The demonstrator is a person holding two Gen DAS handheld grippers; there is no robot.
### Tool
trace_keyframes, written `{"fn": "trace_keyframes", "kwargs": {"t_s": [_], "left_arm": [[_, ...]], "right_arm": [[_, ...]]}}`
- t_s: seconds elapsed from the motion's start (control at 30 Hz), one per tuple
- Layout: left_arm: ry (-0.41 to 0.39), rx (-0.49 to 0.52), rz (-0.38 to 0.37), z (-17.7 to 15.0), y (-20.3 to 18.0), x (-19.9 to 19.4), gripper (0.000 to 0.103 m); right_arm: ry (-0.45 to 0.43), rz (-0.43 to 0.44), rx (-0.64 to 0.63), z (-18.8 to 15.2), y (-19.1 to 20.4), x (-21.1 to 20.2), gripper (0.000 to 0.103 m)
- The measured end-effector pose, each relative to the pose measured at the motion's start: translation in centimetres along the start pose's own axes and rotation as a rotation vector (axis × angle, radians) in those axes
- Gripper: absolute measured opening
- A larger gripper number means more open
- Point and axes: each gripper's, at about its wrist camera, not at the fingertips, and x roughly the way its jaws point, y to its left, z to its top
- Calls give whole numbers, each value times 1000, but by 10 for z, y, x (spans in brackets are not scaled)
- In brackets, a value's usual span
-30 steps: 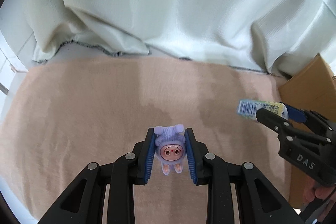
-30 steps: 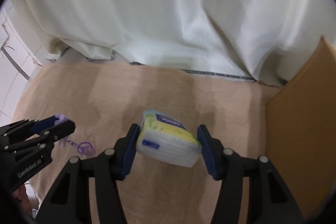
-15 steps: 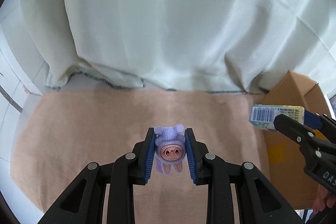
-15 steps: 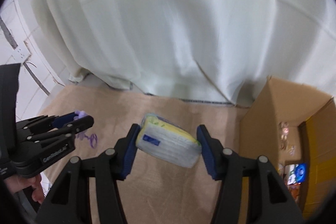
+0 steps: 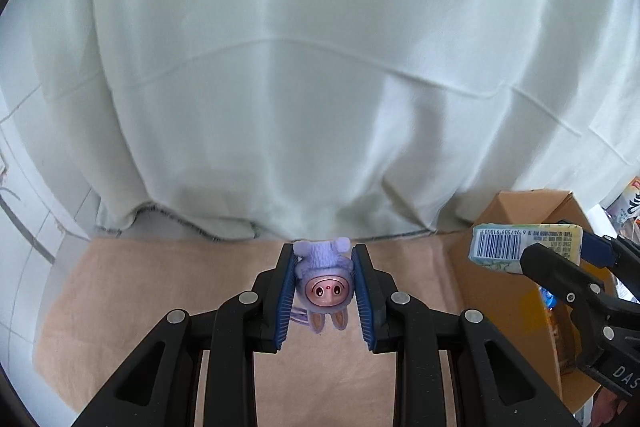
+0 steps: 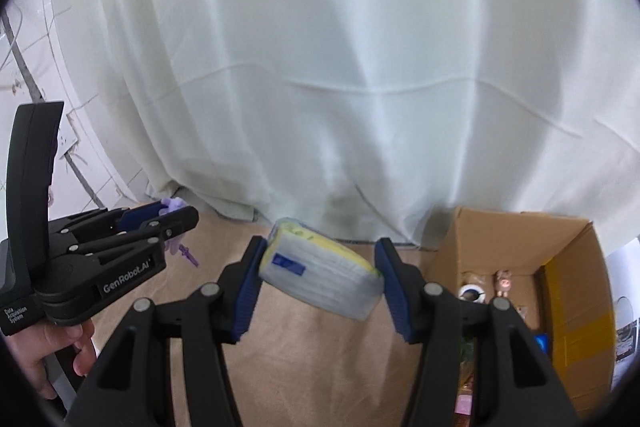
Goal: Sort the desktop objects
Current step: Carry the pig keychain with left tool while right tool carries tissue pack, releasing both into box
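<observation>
A small purple bunny figure (image 5: 325,287) with a pink face hangs upside down between the blue pads of my left gripper (image 5: 324,289), which is shut on it high above the tan table (image 5: 160,307). In the right wrist view the same left gripper (image 6: 172,223) shows at the left, its purple chain (image 6: 188,254) dangling. My right gripper (image 6: 320,275) is shut on a tissue pack (image 6: 320,271) with a yellow and blue wrapper, held tilted. In the left wrist view that tissue pack (image 5: 520,247) shows its barcode at the right, over the cardboard box (image 5: 516,211).
An open cardboard box (image 6: 568,267) stands at the table's right end, with several small items inside. A white curtain (image 5: 320,87) hangs along the table's far edge. A person's hand (image 6: 60,351) holds the left gripper. White tiled wall lies at the left.
Both grippers have risen well above the table with their loads still held. The view has tipped up, so the curtain fills more of it and the box's inside has come into sight.
</observation>
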Motion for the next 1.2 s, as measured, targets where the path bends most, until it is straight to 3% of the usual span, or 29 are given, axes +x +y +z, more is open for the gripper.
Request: {"fn": "trace_keyframes", "kwargs": {"t_s": [0.5,1.2], "left_arm": [[-44,132,-129,28,-89,-11,29],[24,375,-339,8,-252,-10,29]], "right_arm": [[-72,-143,108,-5,-66,-57,58],[-58,-361,348,-66,-174,-123,58]]}}
